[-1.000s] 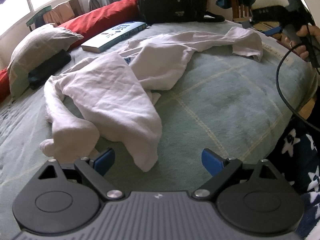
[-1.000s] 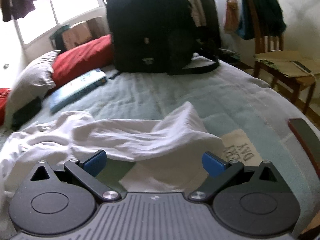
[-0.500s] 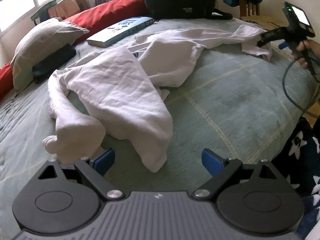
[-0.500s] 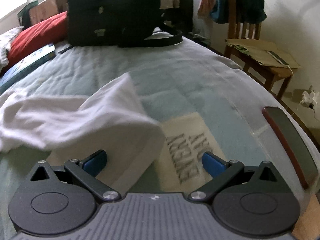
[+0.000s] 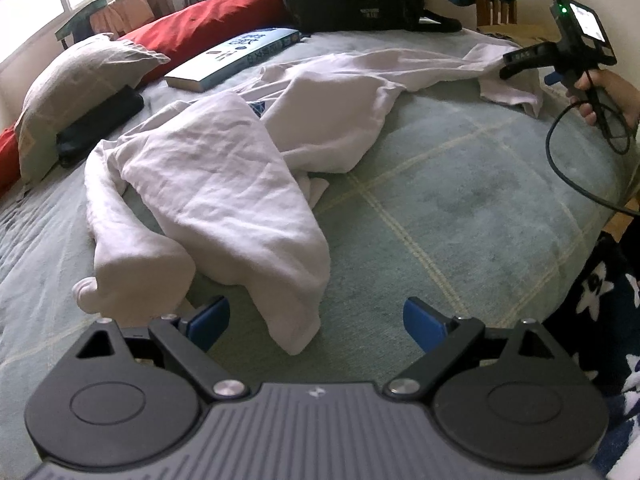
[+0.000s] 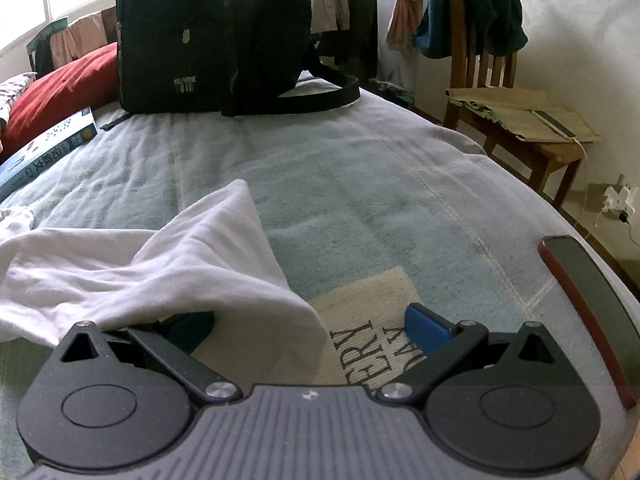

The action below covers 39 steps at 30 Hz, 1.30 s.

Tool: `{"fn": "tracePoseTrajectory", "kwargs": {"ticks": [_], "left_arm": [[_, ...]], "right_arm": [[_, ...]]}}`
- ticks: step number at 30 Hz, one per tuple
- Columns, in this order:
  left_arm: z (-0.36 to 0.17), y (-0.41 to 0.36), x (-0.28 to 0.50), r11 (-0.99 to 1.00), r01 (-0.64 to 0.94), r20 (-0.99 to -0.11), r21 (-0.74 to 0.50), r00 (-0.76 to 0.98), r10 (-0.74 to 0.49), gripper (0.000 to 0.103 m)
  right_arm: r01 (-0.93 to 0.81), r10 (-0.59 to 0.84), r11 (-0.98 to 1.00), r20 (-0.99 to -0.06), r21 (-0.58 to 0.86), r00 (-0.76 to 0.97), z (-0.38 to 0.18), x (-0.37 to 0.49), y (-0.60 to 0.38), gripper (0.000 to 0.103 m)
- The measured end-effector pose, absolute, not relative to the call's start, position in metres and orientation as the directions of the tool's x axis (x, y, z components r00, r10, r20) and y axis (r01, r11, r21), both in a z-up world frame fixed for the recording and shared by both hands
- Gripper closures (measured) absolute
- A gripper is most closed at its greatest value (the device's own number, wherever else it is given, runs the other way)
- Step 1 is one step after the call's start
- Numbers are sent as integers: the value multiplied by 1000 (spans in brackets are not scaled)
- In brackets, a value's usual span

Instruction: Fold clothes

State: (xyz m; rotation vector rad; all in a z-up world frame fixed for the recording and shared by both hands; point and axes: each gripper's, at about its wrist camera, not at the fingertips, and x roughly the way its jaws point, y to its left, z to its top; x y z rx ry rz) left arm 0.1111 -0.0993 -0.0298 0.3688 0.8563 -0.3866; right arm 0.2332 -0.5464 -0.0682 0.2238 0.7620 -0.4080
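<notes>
A crumpled white garment (image 5: 224,184) lies across the green bed blanket (image 5: 460,208), stretching from near left to far right. My left gripper (image 5: 316,322) stands open low over the blanket, and the garment's near corner hangs down between its blue fingertips (image 5: 424,324). At the far end a hand (image 5: 612,92) holds the right tool against the cloth. In the right wrist view the garment's end (image 6: 180,264) drapes over the left finger of my right gripper (image 6: 310,330), which is open. Its right fingertip (image 6: 426,328) is bare, above a printed patch.
A black backpack (image 6: 216,36) stands at the bed's far side, beside a red pillow (image 5: 208,28), a book (image 5: 236,56) and a grey pillow (image 5: 76,84). A dark flat slab (image 6: 580,280) lies on the right edge. A wooden chair (image 6: 520,120) stands beyond; a cable (image 5: 568,176) hangs down.
My right gripper has swung right and pushed forward under the garment's end, so cloth now covers its left finger. My left gripper has crept a little closer to the near corner.
</notes>
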Motion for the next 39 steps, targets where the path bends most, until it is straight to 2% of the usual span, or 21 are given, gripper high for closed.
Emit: {"fn": "tracePoseTrajectory", "kwargs": {"ticks": [13,20,21,23,25,26,28,33,39], "left_arm": [[-31,-97,113,877,456,-787,153,593,-171,9],[-32,-99,112,874,462,-788,148,589,-178,9],[-32,-99,112,873,464,-789,147,588,-180,9],[-32,-99,112,872,466,-788,147,588,-181,9],[-33,-98,113,876,461,-789,145,588,-179,9],[-33,-98,114,876,459,-789,145,588,-177,9],[-33,-98,114,877,457,-789,147,589,-175,9],[-33,-98,113,875,461,-787,147,591,-179,9],[-31,-96,112,878,456,-781,146,598,-180,9]], "right_arm": [[574,-390,817,-689,47,611,-57,241,-571,0],[436,-174,871,-688,226,704,-57,241,-566,1],[423,-156,874,-684,240,712,-58,241,-565,4],[399,-143,886,-681,235,718,-61,242,-562,19],[389,-158,900,-683,197,713,-60,240,-558,47],[379,-158,906,-680,189,716,-59,238,-558,56],[358,-123,907,-675,221,728,-54,233,-562,94],[353,-121,908,-665,226,737,-38,236,-576,95],[341,-151,916,-604,212,783,-2,240,-574,95]]}}
